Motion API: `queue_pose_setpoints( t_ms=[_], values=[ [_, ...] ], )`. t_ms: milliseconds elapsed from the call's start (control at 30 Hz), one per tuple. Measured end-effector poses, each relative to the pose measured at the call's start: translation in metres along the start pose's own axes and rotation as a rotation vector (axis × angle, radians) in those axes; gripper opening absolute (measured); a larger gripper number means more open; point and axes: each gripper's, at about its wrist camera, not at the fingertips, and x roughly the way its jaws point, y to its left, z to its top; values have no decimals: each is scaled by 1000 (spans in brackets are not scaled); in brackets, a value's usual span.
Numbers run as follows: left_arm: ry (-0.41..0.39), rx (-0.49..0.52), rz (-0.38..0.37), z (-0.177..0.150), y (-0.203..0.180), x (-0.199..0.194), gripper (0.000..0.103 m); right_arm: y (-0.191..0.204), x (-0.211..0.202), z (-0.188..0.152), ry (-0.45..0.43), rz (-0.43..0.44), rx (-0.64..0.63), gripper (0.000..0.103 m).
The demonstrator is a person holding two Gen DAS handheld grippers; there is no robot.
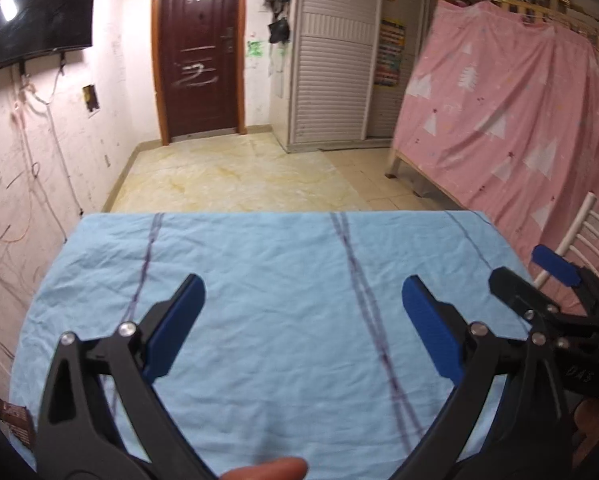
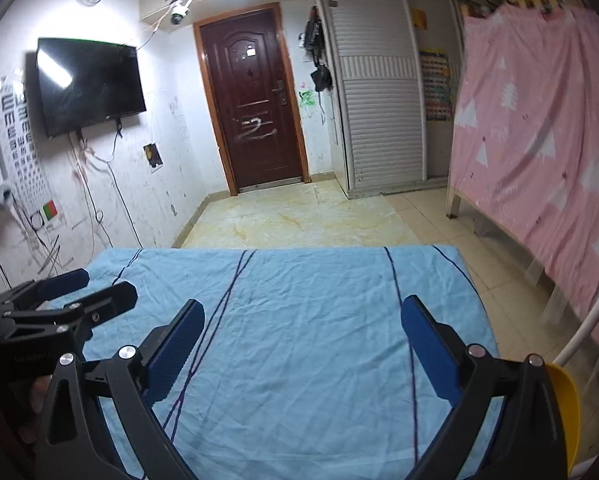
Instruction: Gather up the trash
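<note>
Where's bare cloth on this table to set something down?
Nearly the whole blue tablecloth lies bare, between the left hand-held gripper and the right hand-held gripper and out to the far edge. Crowded only at the near-left corner by a brown wrapper, and the near-right by a yellow object.

My left gripper (image 1: 303, 304) has matt black plastic arms, ribbed blue pads (image 1: 429, 326) and shiny metal rivets. Under it lies a wrinkled light-blue cloth (image 1: 279, 264); beyond the cloth, glossy marbled floor tiles (image 1: 235, 172) and a varnished wooden door (image 1: 199, 48).
</note>
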Motion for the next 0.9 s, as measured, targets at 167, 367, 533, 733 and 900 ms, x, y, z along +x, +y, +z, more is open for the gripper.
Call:
queue_pose_setpoints(
  t_ms=[167, 367, 533, 733, 900],
  values=[
    [-34, -32, 24, -5, 22, -1, 95, 8, -2, 1, -45, 6, -28, 92],
    [-40, -58, 37, -8, 32, 3, 95, 13, -7, -2, -71, -4, -59, 92],
    [-49, -61, 55, -10, 33, 2, 95, 12, -7, -3, -68, -4, -62, 92],
    [-46, -69, 63, -9, 35, 2, 95, 13, -9, -7, -77, -2, -66, 93],
    [-48, -70, 65, -10, 36, 3, 95, 11, -10, -8, -82, 1, -62, 93]
  ],
)
